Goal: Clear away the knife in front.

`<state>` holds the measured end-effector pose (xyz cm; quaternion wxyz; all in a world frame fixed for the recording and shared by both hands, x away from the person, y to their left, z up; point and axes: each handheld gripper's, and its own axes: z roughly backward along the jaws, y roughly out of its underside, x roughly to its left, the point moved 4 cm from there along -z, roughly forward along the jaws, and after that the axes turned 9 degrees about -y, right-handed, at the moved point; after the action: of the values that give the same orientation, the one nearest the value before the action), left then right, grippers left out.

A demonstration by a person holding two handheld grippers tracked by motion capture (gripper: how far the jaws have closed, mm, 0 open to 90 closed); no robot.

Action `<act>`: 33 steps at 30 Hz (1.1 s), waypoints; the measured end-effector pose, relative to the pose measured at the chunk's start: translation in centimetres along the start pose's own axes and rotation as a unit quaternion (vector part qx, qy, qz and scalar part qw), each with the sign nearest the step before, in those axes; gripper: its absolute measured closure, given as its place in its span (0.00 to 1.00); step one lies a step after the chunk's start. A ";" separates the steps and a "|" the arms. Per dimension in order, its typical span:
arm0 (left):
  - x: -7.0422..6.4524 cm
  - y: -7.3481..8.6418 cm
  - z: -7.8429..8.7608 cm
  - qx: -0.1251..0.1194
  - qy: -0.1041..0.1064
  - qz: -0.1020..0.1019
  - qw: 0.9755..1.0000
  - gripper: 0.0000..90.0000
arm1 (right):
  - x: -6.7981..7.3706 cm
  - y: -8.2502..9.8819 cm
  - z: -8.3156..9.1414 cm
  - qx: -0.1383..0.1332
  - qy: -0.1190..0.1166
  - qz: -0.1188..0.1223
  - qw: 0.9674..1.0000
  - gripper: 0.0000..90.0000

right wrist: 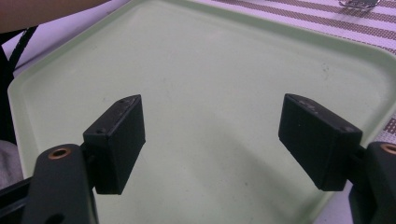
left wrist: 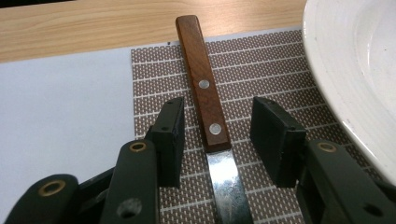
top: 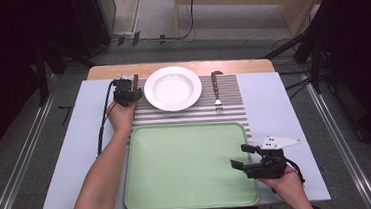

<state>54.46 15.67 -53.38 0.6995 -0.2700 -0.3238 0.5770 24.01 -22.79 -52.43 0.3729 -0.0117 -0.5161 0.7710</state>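
Left gripper (left wrist: 215, 140): at the far left of the table, jaws half spread and straddling the knife (left wrist: 208, 112), 1 pad on either side of the wooden handle where it met the blade, neither pad touching it. No earlier picture accompanied this entry.

Knife: lay flat on the striped placemat (left wrist: 261, 74), just left of the white plate (top: 172, 88), handle pointing far, 2 rivets visible, blade running near under the gripper.

Right gripper (right wrist: 212, 140): at the near right, jaws spread wide with nothing between them, hovering over the near right corner of the green tray (top: 178, 165).

Fork (top: 216, 89): on the placemat, right of the plate, wooden handle far, tines near.

Tray: bare, near the placemat's near edge.
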 end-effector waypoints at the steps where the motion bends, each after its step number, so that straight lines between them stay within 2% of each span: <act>1: 0.1 0.0 0.0 0.001 0.000 0.008 1.000 0.68 | 0.0 0.0 0.0 0.000 0.000 0.001 1.000 0.24; 5: -0.2 0.1 0.1 -0.001 -0.006 0.006 1.000 0.71 | 0.0 0.0 -0.1 0.001 -0.001 0.002 1.000 0.24; 7: -0.3 0.1 0.2 -0.001 -0.005 0.004 1.000 0.78 | 0.0 0.0 -0.1 0.002 -0.001 0.000 1.000 0.24; 10: -0.4 0.2 0.2 0.001 -0.010 0.015 1.000 0.78 | 0.0 0.0 -0.2 0.003 0.000 0.002 1.000 0.24; 12: -0.5 0.2 0.2 0.002 -0.017 0.017 1.000 0.83 | 0.1 0.0 -0.2 0.003 -0.001 0.002 1.000 0.24; 14: -0.6 0.2 0.2 0.002 -0.021 0.018 1.000 0.83 | 0.1 0.0 -0.2 0.004 -0.001 0.002 1.000 0.24; 15: -0.6 0.2 0.2 0.002 -0.024 0.025 0.999 0.85 | 0.1 0.0 -0.2 0.006 0.001 0.002 1.000 0.24; 23: -0.7 0.2 0.2 0.004 -0.032 0.027 0.999 0.86 | 0.1 0.1 -0.1 0.010 -0.003 0.001 1.000 0.24; 29: -0.6 0.1 0.2 0.005 -0.026 0.036 0.999 0.86 | 0.1 0.2 -0.2 0.014 -0.001 -0.001 1.000 0.24; 30: -0.4 0.1 0.2 0.006 -0.020 0.045 0.999 0.86 | 0.1 0.1 -0.2 0.008 -0.005 0.001 1.000 0.24; 31: -0.5 0.1 0.2 0.006 -0.022 0.042 0.999 0.86 | 0.1 0.0 -0.1 0.006 -0.005 0.001 1.000 0.24; 33: -0.3 0.1 0.2 0.007 -0.014 0.052 0.999 0.86 | 0.2 0.0 -0.2 0.006 -0.004 0.000 1.000 0.24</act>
<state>54.20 15.37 -53.37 0.6660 -0.2735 -0.3153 0.6182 23.98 -22.57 -52.43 0.3712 -0.0067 -0.5130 0.7740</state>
